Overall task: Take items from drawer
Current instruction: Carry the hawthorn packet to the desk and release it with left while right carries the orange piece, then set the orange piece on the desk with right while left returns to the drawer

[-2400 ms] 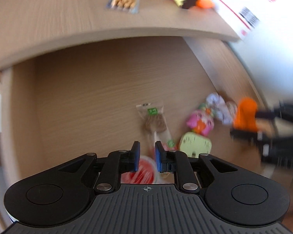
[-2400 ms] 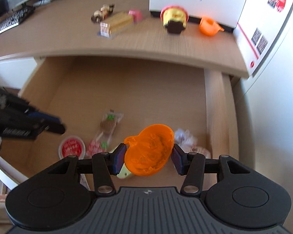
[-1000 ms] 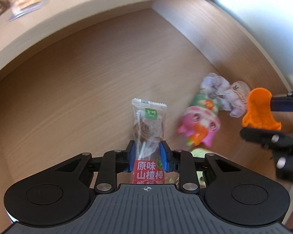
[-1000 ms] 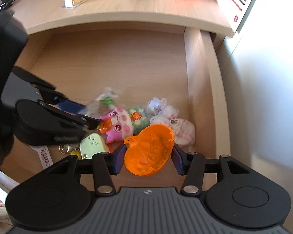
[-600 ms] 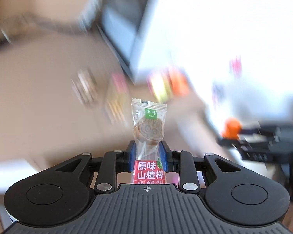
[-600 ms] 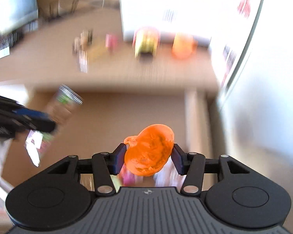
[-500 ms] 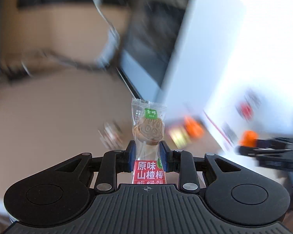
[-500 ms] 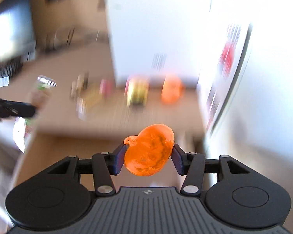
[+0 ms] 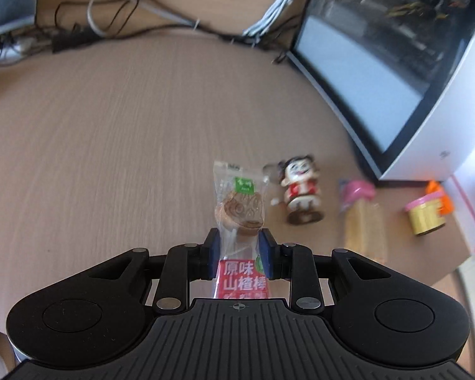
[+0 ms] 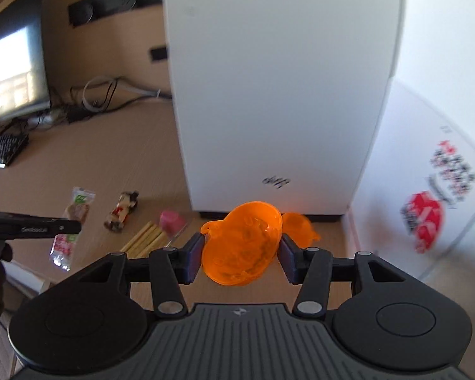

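Observation:
My left gripper is shut on a clear snack packet with a brown lollipop inside and a red label, held upright above the wooden desk top. The same packet shows at the left of the right wrist view, in the left gripper's fingers. My right gripper is shut on an orange translucent plastic mould, held over the desk near the white computer case. The drawer is out of both views.
On the desk lie a small doll figure, a pack of biscuit sticks with a pink end, a yellow pot with a pink lid and a second orange mould. Cables, a keyboard and a monitor stand at the back.
Both grippers have risen out of the drawer with their items and now hang above the desk top. The drawer and the toys left in it have dropped out of view.

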The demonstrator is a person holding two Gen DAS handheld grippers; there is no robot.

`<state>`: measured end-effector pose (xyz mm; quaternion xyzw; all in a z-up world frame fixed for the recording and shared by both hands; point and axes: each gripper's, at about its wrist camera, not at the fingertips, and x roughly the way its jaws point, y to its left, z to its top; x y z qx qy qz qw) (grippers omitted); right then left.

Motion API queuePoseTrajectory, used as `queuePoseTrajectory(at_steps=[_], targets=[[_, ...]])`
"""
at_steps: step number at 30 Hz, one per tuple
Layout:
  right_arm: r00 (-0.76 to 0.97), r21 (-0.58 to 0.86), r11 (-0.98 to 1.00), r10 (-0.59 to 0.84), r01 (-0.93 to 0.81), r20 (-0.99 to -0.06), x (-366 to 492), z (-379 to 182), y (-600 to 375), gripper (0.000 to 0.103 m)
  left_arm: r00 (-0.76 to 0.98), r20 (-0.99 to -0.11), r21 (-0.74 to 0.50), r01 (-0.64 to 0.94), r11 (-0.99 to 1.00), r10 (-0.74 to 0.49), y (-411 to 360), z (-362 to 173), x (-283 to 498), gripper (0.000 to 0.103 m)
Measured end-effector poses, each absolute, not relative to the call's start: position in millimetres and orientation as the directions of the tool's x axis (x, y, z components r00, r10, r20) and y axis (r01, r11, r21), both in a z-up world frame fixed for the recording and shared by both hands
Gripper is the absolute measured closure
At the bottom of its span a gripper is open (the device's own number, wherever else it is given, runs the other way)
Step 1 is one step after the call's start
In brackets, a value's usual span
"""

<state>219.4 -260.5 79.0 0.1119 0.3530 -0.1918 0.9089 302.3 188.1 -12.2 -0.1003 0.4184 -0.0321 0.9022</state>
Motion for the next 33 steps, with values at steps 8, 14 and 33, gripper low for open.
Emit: queuePoseTrajectory(at_steps=[8,14,33], targets=[[0.678,0.065,0.949,-0.172,0.309,-0.715,264,66,-233,0.053,0.717,-0.68,-0.204,0.019,0.979,-0.155,185,-16,300,0.066],[0.665,-0.02,0.967,-0.19,0.254,-0.722,306,43,-222,0.053,0.795,-0.579,-0.277,0.018,0.961,-0.182,199,6,288,0.066],[0.759,0.081,0.936,-0.224,0.342,-0.611,274,72,-248,0.027,0.711,-0.649,-0.328,0.059,0.943,-0.27,196,23,204,0.066]])
